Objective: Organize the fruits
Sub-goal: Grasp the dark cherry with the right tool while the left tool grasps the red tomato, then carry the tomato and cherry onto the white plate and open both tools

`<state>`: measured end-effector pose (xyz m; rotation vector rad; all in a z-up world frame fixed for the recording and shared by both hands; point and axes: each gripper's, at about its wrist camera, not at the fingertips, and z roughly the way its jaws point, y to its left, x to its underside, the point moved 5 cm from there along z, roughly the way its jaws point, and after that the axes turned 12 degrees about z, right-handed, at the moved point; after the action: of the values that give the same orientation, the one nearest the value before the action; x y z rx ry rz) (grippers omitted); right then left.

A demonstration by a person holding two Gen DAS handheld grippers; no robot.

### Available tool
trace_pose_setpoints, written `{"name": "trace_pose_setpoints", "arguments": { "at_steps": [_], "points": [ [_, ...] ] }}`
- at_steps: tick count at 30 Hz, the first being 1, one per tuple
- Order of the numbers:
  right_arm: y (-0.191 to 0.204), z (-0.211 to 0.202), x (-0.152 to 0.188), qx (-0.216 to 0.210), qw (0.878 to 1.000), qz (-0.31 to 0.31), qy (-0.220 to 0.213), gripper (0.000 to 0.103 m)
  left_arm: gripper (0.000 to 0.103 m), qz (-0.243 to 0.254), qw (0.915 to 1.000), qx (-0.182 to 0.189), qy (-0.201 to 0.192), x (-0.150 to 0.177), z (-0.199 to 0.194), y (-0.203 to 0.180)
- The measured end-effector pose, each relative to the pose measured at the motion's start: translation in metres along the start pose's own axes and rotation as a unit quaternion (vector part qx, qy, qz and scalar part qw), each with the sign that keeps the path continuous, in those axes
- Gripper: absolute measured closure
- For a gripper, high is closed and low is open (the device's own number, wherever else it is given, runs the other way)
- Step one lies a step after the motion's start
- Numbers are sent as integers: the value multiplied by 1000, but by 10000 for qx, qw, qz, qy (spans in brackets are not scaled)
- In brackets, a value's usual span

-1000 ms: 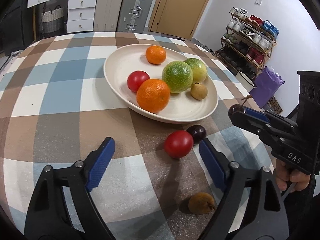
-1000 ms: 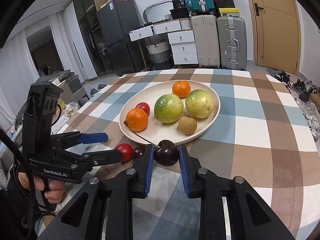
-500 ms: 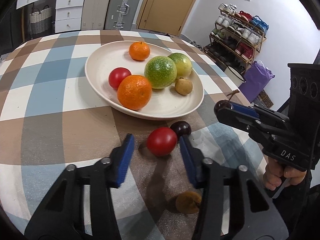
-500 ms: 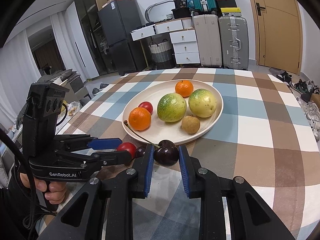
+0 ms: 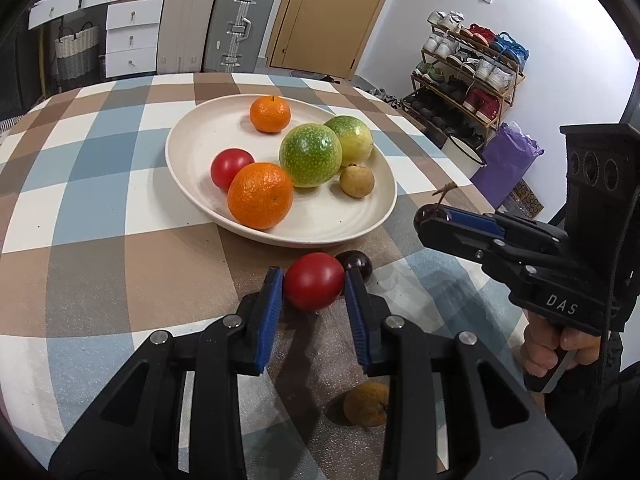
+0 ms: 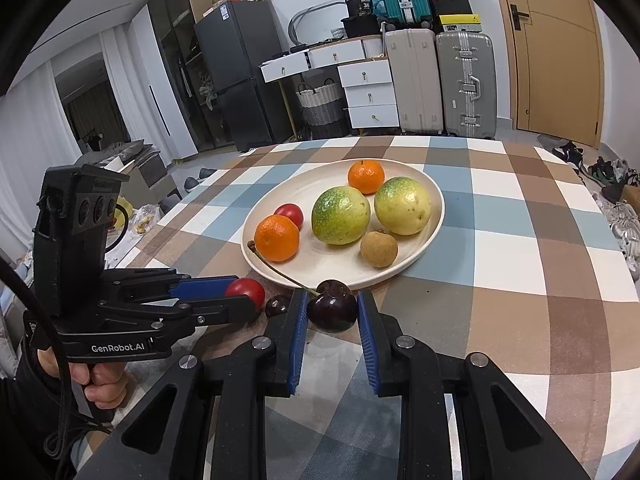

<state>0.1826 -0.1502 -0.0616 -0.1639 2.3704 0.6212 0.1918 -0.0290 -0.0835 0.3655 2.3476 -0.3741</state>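
between the blue pads of our left gripper [image 5: 314,286], in the left wrist view, sits the red tomato [image 5: 314,281], dead ahead at the fingertips. jaws are closed in on it from both sides; left pad looks touching, right pad touching or a hair off, so we'd call it clamped or nearly so. a dark cherry [image 5: 356,265] lies just beyond the tomato to the front-right, touching or almost, right by the right finger tip. the plate [image 5: 360,226] lies straight ahead past both, its near rim close, w/ oranges, a second tomato, two green fruits and a longan in it. a loose longan [image 5: 366,399] sits on the cloth below and behind the right finger. our right gripper [image 5: 430,216] shows off to the front-right, w/ a dark fruit at its tips.

from the right wrist view, our right gripper [image 6: 332,312] is clamped on a stemmed cherry [image 6: 332,311], pads pressing both sides, stem running up-left toward the plate [image 6: 424,252]. plate rim is directly fwd and near. left gripper [image 6: 244,294] comes in from the left w/ the tomato [image 6: 246,290] at its tips; the loose cherry [image 6: 277,306] lies between the two grippers.

our read: both loads go fwd onto the plate. right arm looks nearer the rim, w/ open space just past its tips. left has to lift clear of the loose cherry first, else it may roll.
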Motion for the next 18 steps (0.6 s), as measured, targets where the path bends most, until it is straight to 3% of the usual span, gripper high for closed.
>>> {"name": "trace_pose_setpoints", "arguments": {
  "at_steps": [8, 18],
  "points": [
    [-1, -2, -4, 4, 10000, 72, -11, 78, 74, -12, 9996, -215, -199, -6, -13, 6],
    [5, -8, -22, -14, 9999, 17, -104, 78, 74, 68, 9961, -737, -486, -26, -40, 16]
  ]
}}
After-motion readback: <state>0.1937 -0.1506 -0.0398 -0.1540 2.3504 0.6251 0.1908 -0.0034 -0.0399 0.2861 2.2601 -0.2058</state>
